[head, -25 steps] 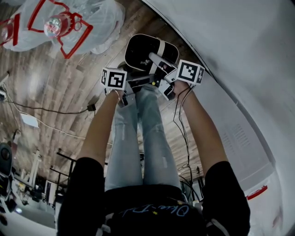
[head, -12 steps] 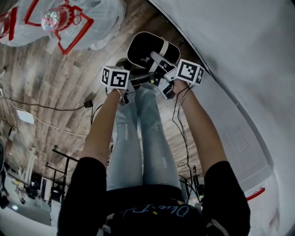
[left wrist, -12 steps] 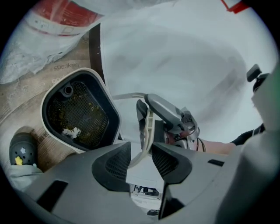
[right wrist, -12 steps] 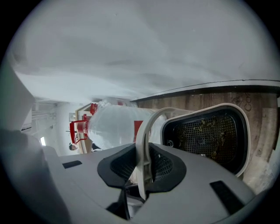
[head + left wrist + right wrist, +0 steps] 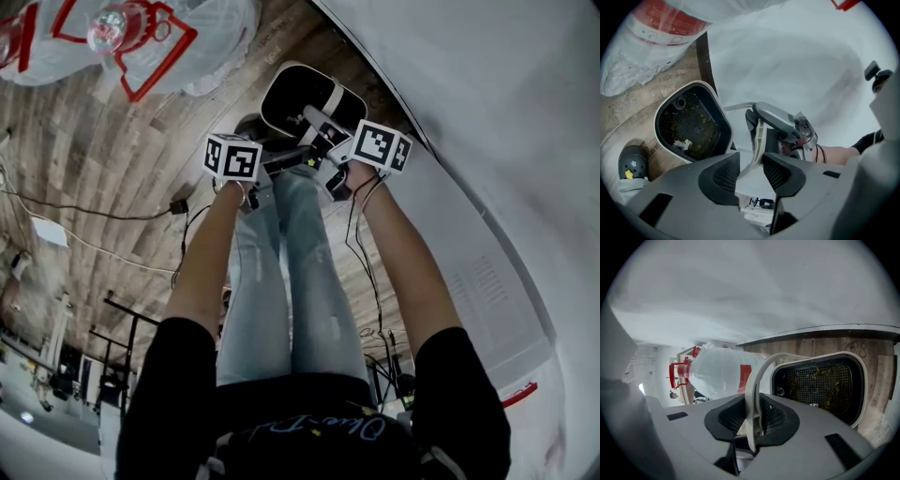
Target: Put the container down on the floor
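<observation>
Right claw point(image 5: 752, 420) sank slightly with container point(image 5: 820, 385). It stays clamped on handle point(image 5: 754, 380). Left claw point(image 5: 751, 171) jaws apart, handle loose between. Container hangs just beyond both claws, mouth toward them, floor point(image 5: 112, 159) beneath; contact unclear.

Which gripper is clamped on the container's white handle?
The right gripper: its jaws pinch the handle; the left gripper has jaws apart around it.

Bagged bottle point(image 5: 141, 37), probably water, half off-frame

Black short-slv tee point(image 5: 309, 417) w/ script print, lt-blue jeans point(image 5: 302, 281).
</observation>
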A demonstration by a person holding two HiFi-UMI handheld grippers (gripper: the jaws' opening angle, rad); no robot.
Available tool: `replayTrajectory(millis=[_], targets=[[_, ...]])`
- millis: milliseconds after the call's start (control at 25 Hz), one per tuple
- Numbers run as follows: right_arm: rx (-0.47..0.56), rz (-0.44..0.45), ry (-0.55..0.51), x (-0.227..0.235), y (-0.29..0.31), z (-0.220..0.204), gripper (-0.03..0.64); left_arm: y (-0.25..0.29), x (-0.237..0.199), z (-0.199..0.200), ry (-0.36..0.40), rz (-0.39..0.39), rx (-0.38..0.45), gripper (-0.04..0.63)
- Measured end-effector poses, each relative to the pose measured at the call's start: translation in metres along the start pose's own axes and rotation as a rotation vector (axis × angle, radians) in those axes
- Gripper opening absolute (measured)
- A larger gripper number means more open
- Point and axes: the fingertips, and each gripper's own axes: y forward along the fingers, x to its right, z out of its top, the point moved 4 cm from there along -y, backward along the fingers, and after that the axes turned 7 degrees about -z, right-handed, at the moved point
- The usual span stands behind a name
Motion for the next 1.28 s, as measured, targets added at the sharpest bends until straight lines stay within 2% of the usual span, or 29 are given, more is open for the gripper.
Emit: replayTrajectory(millis=[120,240,480,640,720,1040,1280], targets=[[-0.004,0.001,-0.010,-0.003,0.004,-0.002,0.067,-0.004,0.000,0.001,0.003,-0.002,0.006,0.132],[-0.015,-0.001,-0.012,-0.009,0.009,-0.004,0.121,-0.010,-0.003,0.004,0.008,0.008,0.021,0.132],[-0.055,-0.025,-0.056,-0.016,0.015,-0.014,0.167,-0.021,-0.003,0.009,0.013,0.036,0.057,0.132],[-0.057,-0.027,-0.067,-0.020,0.016,-0.020,0.175,-0.030,-0.004,0.014,0.048,0.058,0.073,0.135],[-0.063,-0.034,-0.070,-0.020,0.017,-0.024,0.179,-0.035,-0.005,0.015,0.061,0.073,0.076,0.157],[-0.045,-0.101,-0.079,-0.013,0.013,-0.027,0.181,-0.054,-0.010,0.023,0.099,0.153,0.126,0.198],[-0.021,-0.123,-0.098,-0.009,0.004,-0.027,0.181,-0.075,-0.015,0.020,0.086,0.199,0.178,0.199]])
